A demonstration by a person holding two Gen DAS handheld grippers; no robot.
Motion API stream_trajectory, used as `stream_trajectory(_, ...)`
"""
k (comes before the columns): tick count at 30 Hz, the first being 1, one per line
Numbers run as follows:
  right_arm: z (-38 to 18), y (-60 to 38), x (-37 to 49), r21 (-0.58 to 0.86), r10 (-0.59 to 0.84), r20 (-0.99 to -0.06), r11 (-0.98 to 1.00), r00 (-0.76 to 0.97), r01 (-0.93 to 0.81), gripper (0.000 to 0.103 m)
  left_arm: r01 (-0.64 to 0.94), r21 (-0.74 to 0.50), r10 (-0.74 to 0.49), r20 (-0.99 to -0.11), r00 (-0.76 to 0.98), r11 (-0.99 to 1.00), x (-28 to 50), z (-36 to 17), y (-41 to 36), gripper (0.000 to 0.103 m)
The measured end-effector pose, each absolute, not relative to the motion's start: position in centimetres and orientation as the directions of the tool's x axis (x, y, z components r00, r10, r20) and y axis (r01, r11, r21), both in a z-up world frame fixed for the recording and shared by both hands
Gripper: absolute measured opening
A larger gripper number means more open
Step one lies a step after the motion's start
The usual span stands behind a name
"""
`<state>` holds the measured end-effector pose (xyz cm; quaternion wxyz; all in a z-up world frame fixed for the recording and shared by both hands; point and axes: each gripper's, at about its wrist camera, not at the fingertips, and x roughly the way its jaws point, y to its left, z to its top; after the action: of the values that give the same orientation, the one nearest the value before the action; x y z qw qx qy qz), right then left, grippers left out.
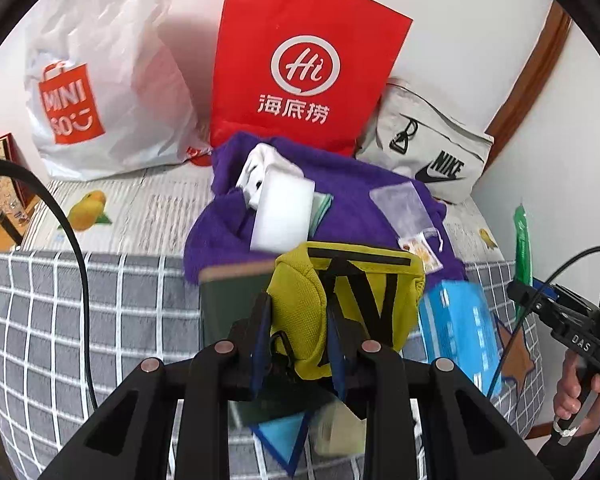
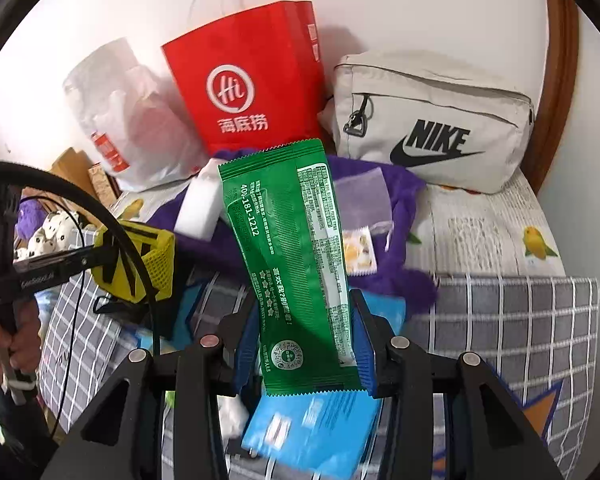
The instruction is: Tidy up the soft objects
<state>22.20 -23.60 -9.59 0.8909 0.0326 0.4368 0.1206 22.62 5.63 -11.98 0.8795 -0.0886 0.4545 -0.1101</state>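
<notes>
My left gripper (image 1: 300, 316) is shut on a yellow mesh pouch (image 1: 300, 280) with black straps and holds it above the bed. In the right wrist view the same pouch (image 2: 156, 260) hangs at the left in that gripper (image 2: 96, 258). A long green foil packet (image 2: 292, 260) stands upright between the blue pads of my right gripper (image 2: 304, 320), which is shut on its lower part. From the left wrist view this packet (image 1: 522, 236) shows edge-on at the far right, above the right gripper (image 1: 540, 300).
On a purple towel (image 1: 352, 184) lie a white foam block (image 1: 284, 216), a sheer pouch and a small sachet. A red paper bag (image 1: 300, 60), a white plastic bag (image 1: 100, 80) and a beige Nike pouch (image 1: 432, 148) line the wall. Blue packets (image 1: 460, 328) rest on the grey checked blanket (image 1: 100, 300).
</notes>
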Motion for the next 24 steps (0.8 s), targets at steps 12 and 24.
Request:
stream_trajectory(12,-11.3,-23.4,33.4,0.218,0.271,-0.803,0.962,0.530,-0.162,0.042,0.115,-0.226,-0.251,-0.779,0.574,0.967,30.5,-10.5,4.0,0.025)
stream_trajectory(24,-17.5,-21.2,39.4,0.214,0.276,-0.880,0.957,0.387,-0.196,0.042,0.083,-0.273,-0.269,-0.768,0.581,0.958,34.5,-12.3,4.9,0.025)
